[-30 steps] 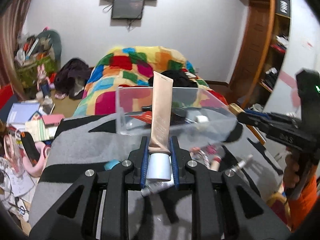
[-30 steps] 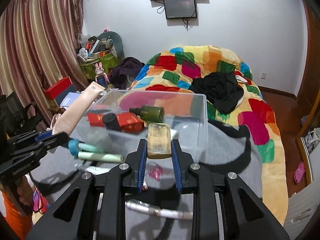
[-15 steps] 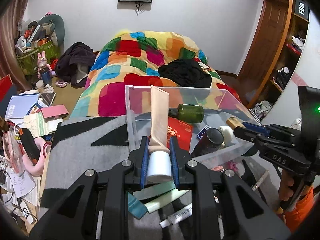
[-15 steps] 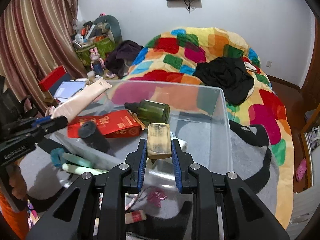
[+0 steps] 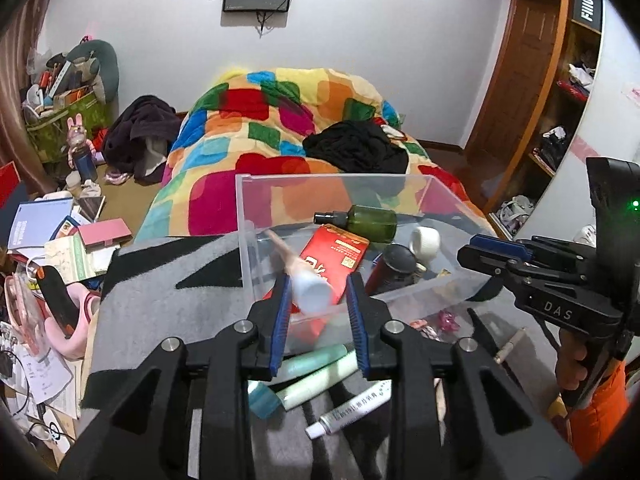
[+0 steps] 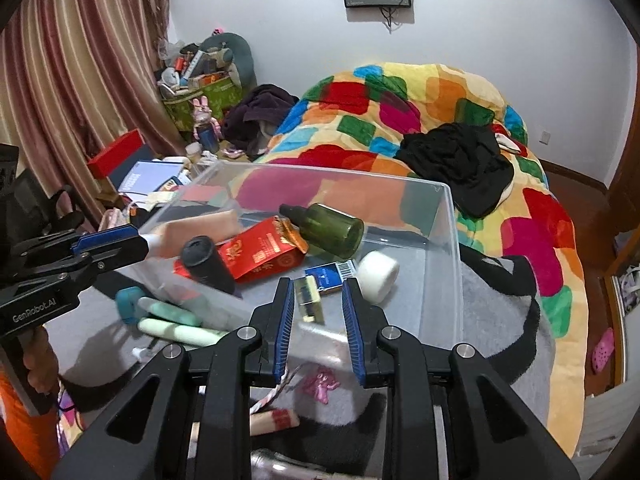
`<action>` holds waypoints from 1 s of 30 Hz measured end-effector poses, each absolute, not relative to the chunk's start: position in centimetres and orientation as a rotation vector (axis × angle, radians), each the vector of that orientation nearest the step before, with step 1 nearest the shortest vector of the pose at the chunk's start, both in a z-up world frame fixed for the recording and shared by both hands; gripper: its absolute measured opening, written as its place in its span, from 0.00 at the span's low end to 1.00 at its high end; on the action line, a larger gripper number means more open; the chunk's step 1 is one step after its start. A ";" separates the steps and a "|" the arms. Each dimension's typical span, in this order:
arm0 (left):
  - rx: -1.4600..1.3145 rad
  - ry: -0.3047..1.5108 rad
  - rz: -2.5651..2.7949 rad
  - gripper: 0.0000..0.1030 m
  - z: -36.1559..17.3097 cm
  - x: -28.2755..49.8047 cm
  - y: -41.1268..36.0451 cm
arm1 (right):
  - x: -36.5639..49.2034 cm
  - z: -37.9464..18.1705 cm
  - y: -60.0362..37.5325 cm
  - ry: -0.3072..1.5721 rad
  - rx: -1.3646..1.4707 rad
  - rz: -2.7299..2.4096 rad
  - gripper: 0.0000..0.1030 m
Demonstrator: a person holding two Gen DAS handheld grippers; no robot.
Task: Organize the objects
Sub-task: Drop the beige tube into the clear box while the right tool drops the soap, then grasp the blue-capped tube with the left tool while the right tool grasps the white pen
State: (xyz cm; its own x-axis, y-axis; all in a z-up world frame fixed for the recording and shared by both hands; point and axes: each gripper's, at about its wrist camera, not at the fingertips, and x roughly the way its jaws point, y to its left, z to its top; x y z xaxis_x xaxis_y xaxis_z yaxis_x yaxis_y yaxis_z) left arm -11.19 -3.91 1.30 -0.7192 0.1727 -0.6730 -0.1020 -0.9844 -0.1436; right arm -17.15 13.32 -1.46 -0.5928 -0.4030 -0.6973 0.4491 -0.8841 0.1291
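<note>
1. Left gripper [image 5: 319, 307]: its jaws have just been opening. The beige tube [image 5: 298, 276] sits between them, blurred and tilted into the bin [image 5: 452, 200], with a gap on either side of its white cap. You have let it go.
2. Tube, handling (a judgement): light, soft-bodied and smooth, with a stiff cap. Take hold at the cap or just above it; a pinch on the body would likely squash and slip.
3. Tube, place: its cap end is over the bin's near wall, and its flat end points to the far left corner, beside the red box [image 5: 334, 258].
4. Right gripper [image 6: 319, 307]: its jaws stand apart over the bin. The small yellow-and-black bottle [image 6: 309, 300] hangs blurred between them, near the left pad and clear of the right. It looks released, probably mid-drop.
5. Bottle, handling (a judgement): small, stiff and probably light. Grip it across its flat sides.
6. Already in the bin: a green bottle [image 6: 328, 229], a black bottle [image 6: 208, 266], a white roll [image 6: 378, 272] and a blue card [image 6: 330, 275].
7. Left outside on the grey blanket [image 5: 160, 280]: two mint tubes [image 5: 320, 376] and a white tube [image 5: 348, 410], just before the bin's near wall.
</note>
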 end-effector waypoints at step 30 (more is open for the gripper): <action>-1.368 0.070 2.628 0.62 -5.6 -9.5 -6.7 | -10.8 -7.3 16.7 0.428 1.178 -2.242 0.62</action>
State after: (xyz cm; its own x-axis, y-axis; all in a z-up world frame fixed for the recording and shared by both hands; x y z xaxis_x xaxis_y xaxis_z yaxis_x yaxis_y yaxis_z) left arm -9.49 -6.72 -5.61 -0.5613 0.1353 -0.8165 -0.1787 -0.9831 -0.0401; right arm -10.83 16.74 -7.34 -0.4532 -0.3328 -0.8269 0.6137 -0.7893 -0.0187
